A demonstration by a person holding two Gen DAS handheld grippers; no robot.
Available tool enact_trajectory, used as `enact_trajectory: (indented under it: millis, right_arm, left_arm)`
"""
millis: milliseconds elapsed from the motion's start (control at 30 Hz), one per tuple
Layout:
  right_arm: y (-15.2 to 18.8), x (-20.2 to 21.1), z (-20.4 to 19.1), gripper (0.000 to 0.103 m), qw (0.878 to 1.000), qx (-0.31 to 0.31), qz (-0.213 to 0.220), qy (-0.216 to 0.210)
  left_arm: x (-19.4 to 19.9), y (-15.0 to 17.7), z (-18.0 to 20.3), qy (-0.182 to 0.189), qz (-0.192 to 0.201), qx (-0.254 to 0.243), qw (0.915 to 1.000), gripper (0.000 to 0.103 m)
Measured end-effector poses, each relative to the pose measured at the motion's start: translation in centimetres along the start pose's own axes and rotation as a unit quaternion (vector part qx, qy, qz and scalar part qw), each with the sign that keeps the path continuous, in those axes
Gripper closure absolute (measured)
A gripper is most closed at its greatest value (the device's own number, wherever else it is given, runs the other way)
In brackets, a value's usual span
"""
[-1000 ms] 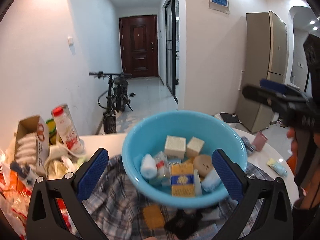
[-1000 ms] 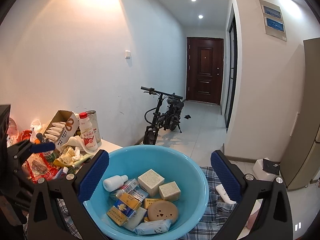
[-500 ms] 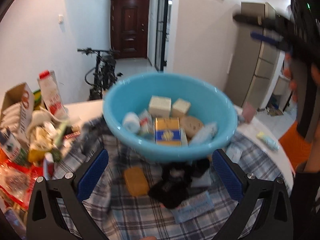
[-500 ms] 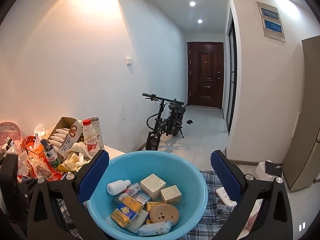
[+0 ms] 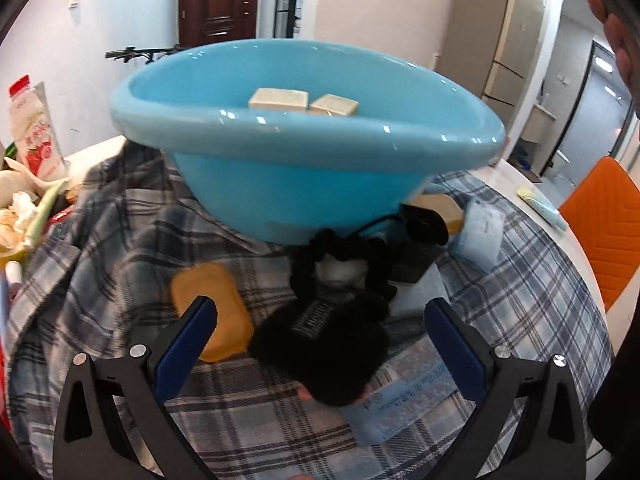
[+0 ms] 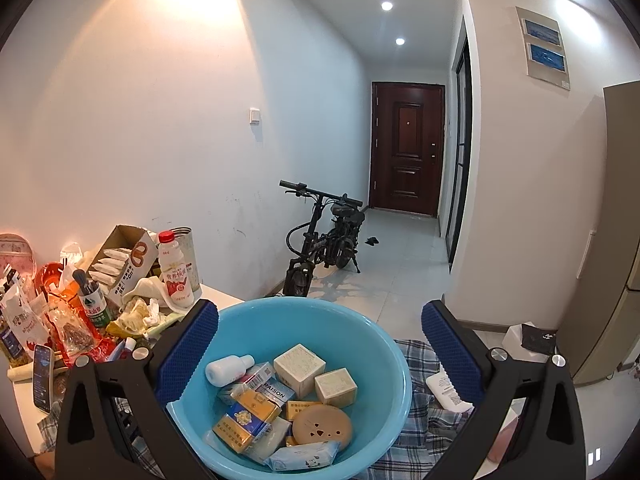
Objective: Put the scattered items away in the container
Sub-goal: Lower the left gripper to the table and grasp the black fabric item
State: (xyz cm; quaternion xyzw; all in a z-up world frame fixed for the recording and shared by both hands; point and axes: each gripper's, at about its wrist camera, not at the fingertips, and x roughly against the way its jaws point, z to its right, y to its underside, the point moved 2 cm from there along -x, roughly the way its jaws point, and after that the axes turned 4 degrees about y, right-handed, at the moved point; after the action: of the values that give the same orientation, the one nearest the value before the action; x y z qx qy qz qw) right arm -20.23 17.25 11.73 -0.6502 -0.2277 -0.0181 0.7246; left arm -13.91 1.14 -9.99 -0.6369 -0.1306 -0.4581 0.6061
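A light blue basin (image 5: 304, 160) stands on a plaid cloth (image 5: 120, 248); it also shows in the right wrist view (image 6: 360, 344), holding several small boxes, a white bottle (image 6: 228, 370) and packets. In front of it lie an orange soap bar (image 5: 212, 310), a black scrunchie (image 5: 340, 256), a black fuzzy item (image 5: 328, 352) and a pale blue packet (image 5: 404, 400). My left gripper (image 5: 320, 340) is open, low over the fuzzy item. My right gripper (image 6: 320, 348) is open and empty, above the basin.
A milk bottle (image 6: 176, 276), a cardboard box (image 6: 120, 260) and snack bags (image 6: 60, 328) crowd the table's left side. A white tube (image 6: 448, 392) lies right of the basin. An orange chair (image 5: 600, 224) stands at the right. A bicycle (image 6: 320, 236) stands in the hallway.
My left gripper has dropped low and forward toward the items in front of the basin, so the basin now looms above it. My right gripper has risen slightly and stays open.
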Motion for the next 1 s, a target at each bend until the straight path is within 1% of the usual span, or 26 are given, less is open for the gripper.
enact_trajectory:
  millis: [100,133,167,200,267,300,333,367,400,467,567,733,867,1000]
  right_arm:
    - [0.1,-0.3,-0.3,0.0,1.0,0.006,-0.005,0.001]
    - [0.1,-0.3,-0.5,0.0,1.0,0.008,-0.005,0.0]
    - [0.1,-0.4,-0.6,0.0,1.0,0.009,-0.005,-0.002]
    - [0.1,-0.5,-0.7,0.0,1.0,0.01,-0.006,-0.002]
    - [0.1,-0.6,-0.8,0.0,1.0,0.013,-0.007,-0.003]
    - [0.1,-0.6,-0.9,0.0,1.0,0.014,-0.007,-0.003]
    - [0.1,-0.6,-0.9,0.0,1.0,0.014,-0.007,-0.004]
    - [0.2,-0.6,-0.9,0.0,1.0,0.013,-0.008,-0.004]
    - [0.2,-0.6,-0.9,0.0,1.0,0.014,-0.008,-0.004]
    - [0.2,-0.7,-0.9,0.0,1.0,0.015,-0.01,-0.002]
    - [0.2,-0.7,-0.9,0.0,1.0,0.015,-0.01,-0.002]
    - [0.3,-0.7,-1.0,0.0,1.0,0.016,-0.009,-0.002]
    - [0.3,-0.5,-1.1,0.0,1.0,0.02,-0.007,0.001]
    - [-0.3,1.5,-2.2,0.0,0.999,0.039,0.018,0.011]
  left_arm:
    - [-0.5,0.3,0.2,-0.006,-0.009,-0.005,0.9999,0.0]
    - [-0.6,0.5,0.3,-0.006,-0.013,-0.004,0.9999,0.002]
    - [-0.6,0.5,0.4,-0.012,-0.011,-0.009,0.9998,0.008]
    - [-0.6,0.5,0.6,-0.019,-0.008,-0.016,0.9997,0.012]
    - [-0.6,0.6,0.8,-0.033,-0.001,-0.025,0.9992,0.03]
    - [-0.5,0.6,0.9,-0.038,0.002,-0.03,0.9988,0.034]
    - [-0.4,0.7,1.0,-0.041,0.003,-0.037,0.9985,0.047]
    - [-0.5,0.7,1.2,-0.036,-0.001,-0.039,0.9986,0.056]
    - [-0.6,0.8,1.2,-0.028,-0.007,-0.035,0.999,0.056]
    - [-0.8,0.8,1.1,-0.032,-0.009,-0.038,0.9987,0.058]
    - [-0.6,0.7,1.0,-0.034,-0.004,-0.036,0.9988,0.062]
    - [0.0,0.5,0.4,-0.024,0.004,-0.017,0.9995,0.064]
    - [1.2,0.2,0.8,-0.017,0.021,-0.018,0.9995,0.064]
    - [3.3,-0.3,1.3,-0.001,0.049,-0.023,0.9985,0.064]
